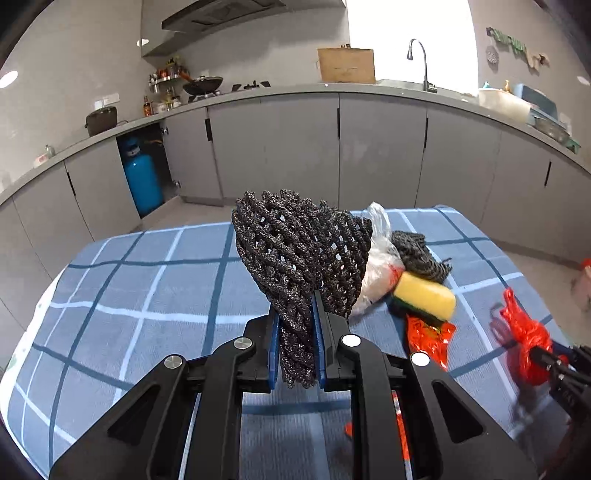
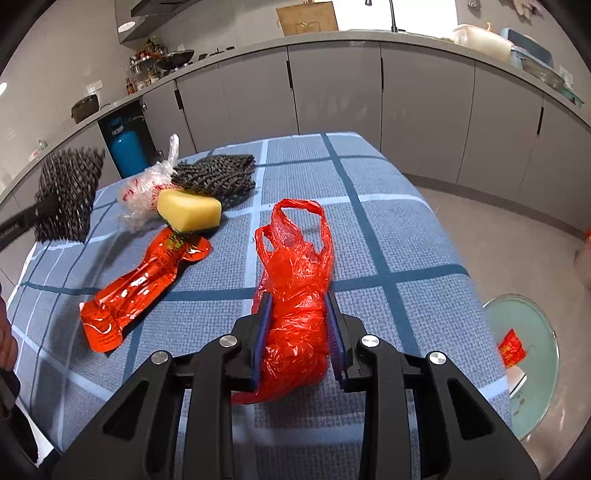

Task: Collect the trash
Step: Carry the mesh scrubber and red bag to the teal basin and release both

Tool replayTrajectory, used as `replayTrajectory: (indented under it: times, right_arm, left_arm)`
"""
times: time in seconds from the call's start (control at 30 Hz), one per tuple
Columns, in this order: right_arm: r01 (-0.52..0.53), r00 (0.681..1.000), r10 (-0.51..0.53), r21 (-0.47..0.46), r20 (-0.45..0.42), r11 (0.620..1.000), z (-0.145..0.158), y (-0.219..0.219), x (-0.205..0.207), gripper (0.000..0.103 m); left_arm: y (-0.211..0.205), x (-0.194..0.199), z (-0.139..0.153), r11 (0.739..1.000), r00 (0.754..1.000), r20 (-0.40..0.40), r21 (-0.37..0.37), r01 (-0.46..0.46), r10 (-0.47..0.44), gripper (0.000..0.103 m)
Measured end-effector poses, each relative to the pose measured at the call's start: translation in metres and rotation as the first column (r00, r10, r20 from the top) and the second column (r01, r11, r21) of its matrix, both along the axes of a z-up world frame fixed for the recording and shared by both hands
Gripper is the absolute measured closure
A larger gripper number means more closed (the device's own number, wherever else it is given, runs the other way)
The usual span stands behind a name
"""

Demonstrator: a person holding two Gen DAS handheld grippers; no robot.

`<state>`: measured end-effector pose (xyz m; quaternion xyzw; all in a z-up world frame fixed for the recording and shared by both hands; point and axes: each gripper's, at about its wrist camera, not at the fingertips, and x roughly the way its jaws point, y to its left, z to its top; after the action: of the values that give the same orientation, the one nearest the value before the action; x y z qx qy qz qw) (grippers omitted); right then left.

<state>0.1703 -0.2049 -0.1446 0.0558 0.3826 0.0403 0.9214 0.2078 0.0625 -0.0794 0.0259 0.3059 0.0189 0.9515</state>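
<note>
Home kitchen. Long grey countertop [image 1: 295,90] curves along far wall, grey handle-slot cabinet doors [image 1: 380,147] beneath. Range hood [image 1: 221,13] above gas hob at far left — black wok [image 1: 203,85] on burner, spice rack with bottles [image 1: 166,75] beside it. Blue gas cylinder [image 1: 142,181] stands in open cabinet bay below. Gooseneck faucet [image 1: 421,62] at sink by bright window; wooden cutting board [image 1: 345,65] leans left of it. Dark pot [image 1: 101,120] on far-left counter. Near — table under blue checked cloth [image 1: 147,295].
</note>
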Motion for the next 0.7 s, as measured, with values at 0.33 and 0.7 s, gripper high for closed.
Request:
replayTrajectory:
  times: [0.33, 0.7]
  right_arm:
    - [0.015, 0.999, -0.016, 0.023, 0.045, 1.0, 0.017, -0.011, -0.018, 0.074]
    - [0.078, 0.992, -0.085, 0.083, 0.096, 0.994, 0.027, -0.048, -0.04, 0.074]
  left_arm:
    - [-0.042, -0.013, 0.006, 0.995, 0.995, 0.006, 0.007, 0.104, -0.104, 0.087]
    - [-0.105, -0.024, 0.014, 0.972, 0.972, 0.011, 0.034, 0.234, -0.234, 0.087]
